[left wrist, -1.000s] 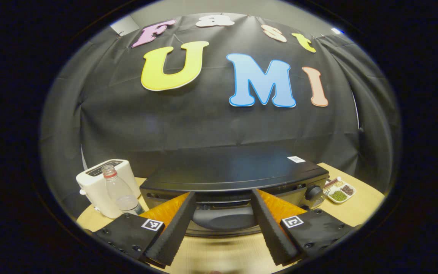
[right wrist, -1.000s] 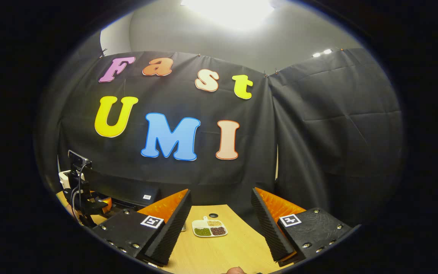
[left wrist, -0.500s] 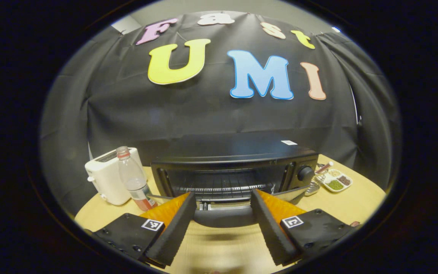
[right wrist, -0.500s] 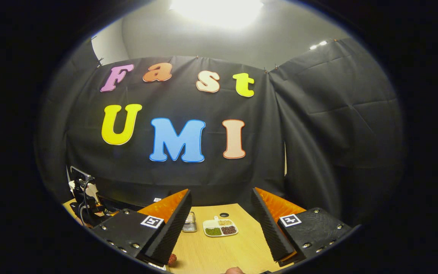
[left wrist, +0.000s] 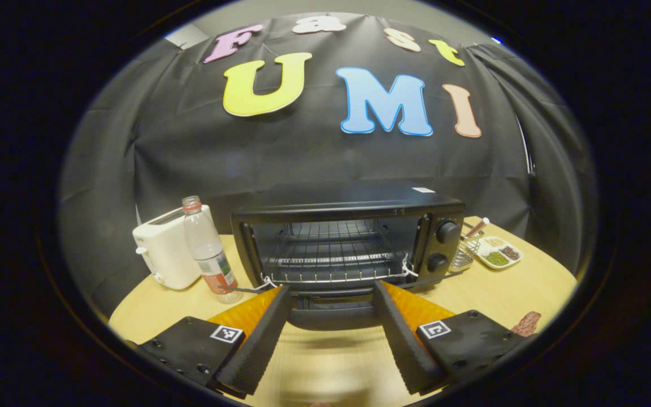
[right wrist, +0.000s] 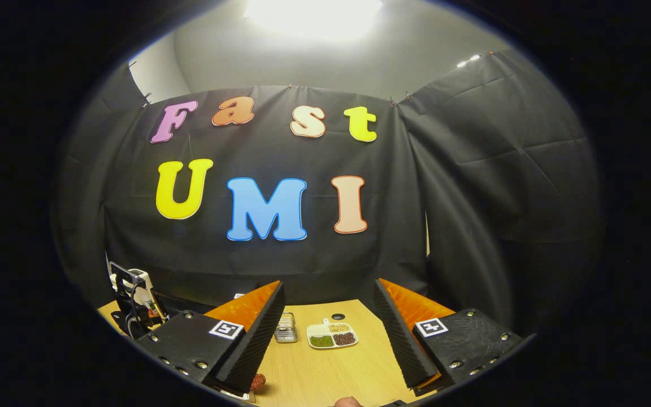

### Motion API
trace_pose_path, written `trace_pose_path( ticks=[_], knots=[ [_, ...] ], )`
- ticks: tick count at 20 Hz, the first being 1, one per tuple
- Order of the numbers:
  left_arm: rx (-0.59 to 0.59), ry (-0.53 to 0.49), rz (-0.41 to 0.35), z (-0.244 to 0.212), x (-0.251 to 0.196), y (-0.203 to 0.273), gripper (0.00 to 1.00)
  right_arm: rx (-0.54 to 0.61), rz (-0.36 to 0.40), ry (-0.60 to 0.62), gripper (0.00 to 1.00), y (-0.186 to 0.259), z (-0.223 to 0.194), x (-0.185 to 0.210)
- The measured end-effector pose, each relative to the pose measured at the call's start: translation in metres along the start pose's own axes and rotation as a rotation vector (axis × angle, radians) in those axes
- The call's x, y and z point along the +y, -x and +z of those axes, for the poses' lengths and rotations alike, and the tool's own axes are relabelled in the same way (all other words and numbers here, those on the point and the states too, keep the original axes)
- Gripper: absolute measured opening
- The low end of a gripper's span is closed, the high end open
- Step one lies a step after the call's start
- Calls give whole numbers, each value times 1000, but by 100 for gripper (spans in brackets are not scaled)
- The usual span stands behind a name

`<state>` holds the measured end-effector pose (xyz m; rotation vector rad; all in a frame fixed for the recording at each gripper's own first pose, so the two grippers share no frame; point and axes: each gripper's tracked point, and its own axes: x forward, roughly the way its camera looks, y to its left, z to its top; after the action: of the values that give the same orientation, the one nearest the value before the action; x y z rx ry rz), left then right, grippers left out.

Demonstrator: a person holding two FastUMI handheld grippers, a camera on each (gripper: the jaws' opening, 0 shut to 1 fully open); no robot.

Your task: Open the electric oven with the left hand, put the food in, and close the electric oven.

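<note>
Electric oven (left wrist: 348, 240) door down, left gripper (left wrist: 331, 333) and right gripper (right wrist: 328, 333) both spread, labels unreadable

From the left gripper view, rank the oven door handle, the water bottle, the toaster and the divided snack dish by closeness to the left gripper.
1. Oven door handle: dead ahead, between the left gripper fingers.
2. Water bottle: ahead to the left, beside the oven.
3. Toaster: just behind the bottle, farther left.
4. Divided snack dish: far right, past the oven; roughly level with the toaster, so that order is uncertain.
</note>
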<state>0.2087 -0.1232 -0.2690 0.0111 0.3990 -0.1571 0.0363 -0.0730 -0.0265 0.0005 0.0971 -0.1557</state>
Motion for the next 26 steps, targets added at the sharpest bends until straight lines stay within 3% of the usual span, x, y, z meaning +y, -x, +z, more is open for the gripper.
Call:
trace_pose_path(
  ticks=[19,26],
  knots=[
    [154,16,41,-78,-7,21,100,52,51,1,95,13,-17,-1],
    [55,29,58,-30,-2,56,98,72,110,-14,95,10,-30,12]
  ],
)
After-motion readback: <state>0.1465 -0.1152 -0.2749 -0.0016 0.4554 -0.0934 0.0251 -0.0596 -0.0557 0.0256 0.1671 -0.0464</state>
